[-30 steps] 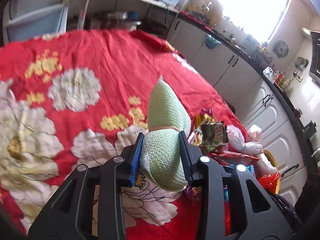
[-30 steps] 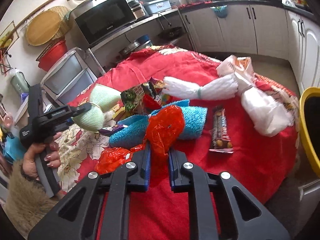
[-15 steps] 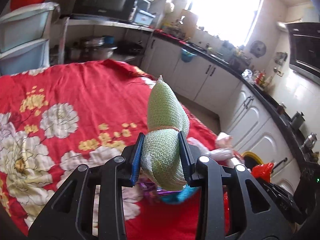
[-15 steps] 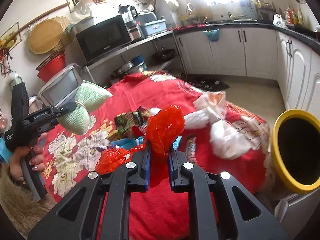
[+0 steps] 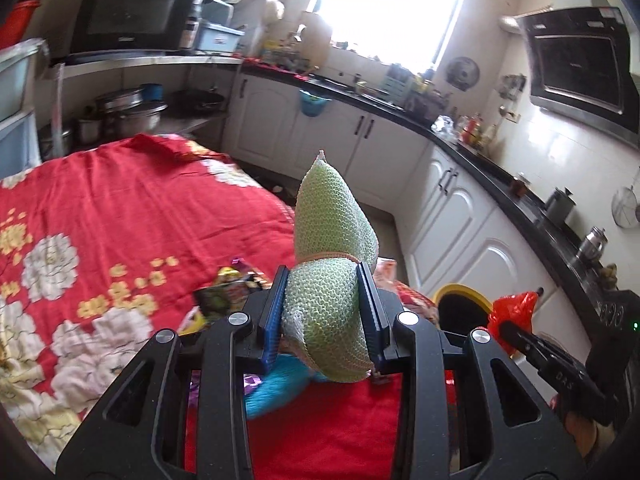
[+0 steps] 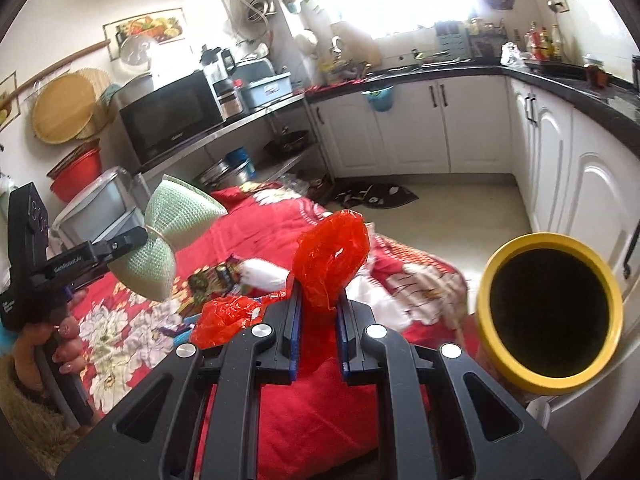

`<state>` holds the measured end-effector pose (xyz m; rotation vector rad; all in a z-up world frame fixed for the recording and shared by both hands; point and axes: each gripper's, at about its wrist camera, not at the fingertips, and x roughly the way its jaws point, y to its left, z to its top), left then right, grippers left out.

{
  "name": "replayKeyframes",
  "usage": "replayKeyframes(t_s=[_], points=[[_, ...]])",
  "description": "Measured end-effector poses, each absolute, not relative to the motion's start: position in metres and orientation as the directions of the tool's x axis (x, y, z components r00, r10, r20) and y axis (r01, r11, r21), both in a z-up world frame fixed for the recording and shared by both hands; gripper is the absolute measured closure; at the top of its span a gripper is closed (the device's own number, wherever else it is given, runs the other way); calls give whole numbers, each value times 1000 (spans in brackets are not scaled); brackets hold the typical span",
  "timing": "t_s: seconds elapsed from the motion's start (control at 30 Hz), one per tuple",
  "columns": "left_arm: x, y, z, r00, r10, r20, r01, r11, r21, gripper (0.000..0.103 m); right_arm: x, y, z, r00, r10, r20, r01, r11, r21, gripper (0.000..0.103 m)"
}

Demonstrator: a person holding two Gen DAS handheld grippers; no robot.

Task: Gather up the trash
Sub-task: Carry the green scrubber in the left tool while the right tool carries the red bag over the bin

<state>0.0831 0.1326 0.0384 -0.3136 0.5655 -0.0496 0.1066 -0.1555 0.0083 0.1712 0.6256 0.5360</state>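
Note:
My left gripper (image 5: 323,316) is shut on a green foam net (image 5: 330,264) and holds it in the air above the red flowered tablecloth (image 5: 132,208); it also shows in the right wrist view (image 6: 128,240) with the net (image 6: 168,236). My right gripper (image 6: 318,312) is shut on a red plastic bag (image 6: 332,256), lifted above the table. A yellow-rimmed bin (image 6: 550,312) stands to the right of it, off the table's edge; it also shows in the left wrist view (image 5: 460,304).
Wrappers (image 6: 212,276), a white foam net (image 6: 264,276), another red bag (image 6: 228,312) and a blue net (image 5: 276,380) lie on the table. White cabinets (image 6: 440,128) and a black counter line the far and right walls. A microwave (image 6: 172,116) stands at the back left.
Both grippers have risen and swung right with their loads. The yellow bin has come closer in the right wrist view and into the left wrist view.

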Motion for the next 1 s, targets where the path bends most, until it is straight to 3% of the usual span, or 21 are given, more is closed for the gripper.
replayKeyframes(t_s=[1.0], points=[[135,21,44,807,-308,-504,178,941,-289,76,113,-276,24,857,269,-439,-160,950,269,89]])
